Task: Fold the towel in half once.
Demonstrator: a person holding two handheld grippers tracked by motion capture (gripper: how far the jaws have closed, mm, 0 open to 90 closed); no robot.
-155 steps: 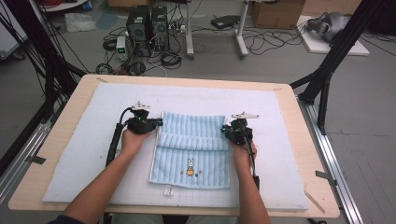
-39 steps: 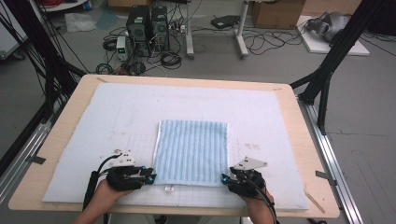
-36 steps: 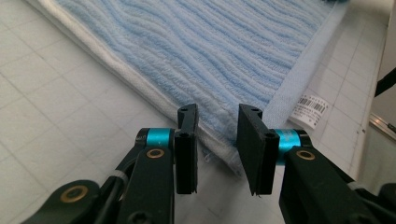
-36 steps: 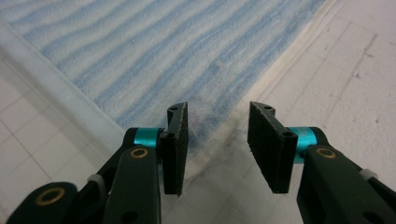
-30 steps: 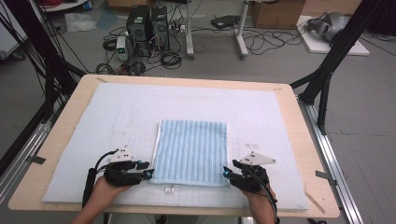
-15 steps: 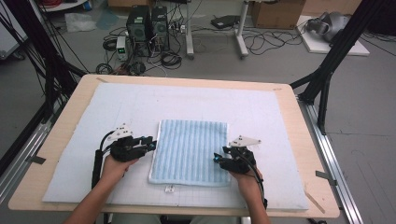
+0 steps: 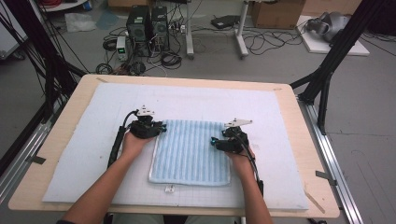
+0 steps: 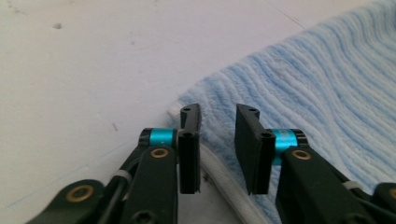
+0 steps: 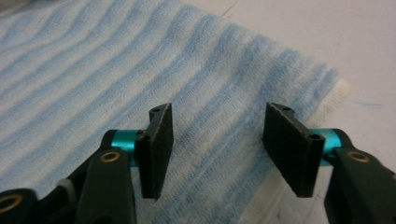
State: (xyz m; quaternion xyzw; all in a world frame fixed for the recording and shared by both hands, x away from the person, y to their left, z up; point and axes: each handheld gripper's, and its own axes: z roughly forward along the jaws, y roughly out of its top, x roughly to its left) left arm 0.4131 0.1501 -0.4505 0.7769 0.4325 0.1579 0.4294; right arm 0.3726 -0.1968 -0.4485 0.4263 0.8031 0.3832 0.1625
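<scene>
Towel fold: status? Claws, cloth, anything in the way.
Left claw open at towel's far left corner, jaws just closing. Right claw open over far right corner, jaws just opening. Towel flat on the mat, unheld. Nothing in the way.

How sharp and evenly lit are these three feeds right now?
High view: even light, faint shadows, towel stripes soft. Left gripper view: left tongs crisp, towel blurring farther off, bright mat nearly washed out. Right gripper view: right tongs and nearby towel weave sharp.
</scene>
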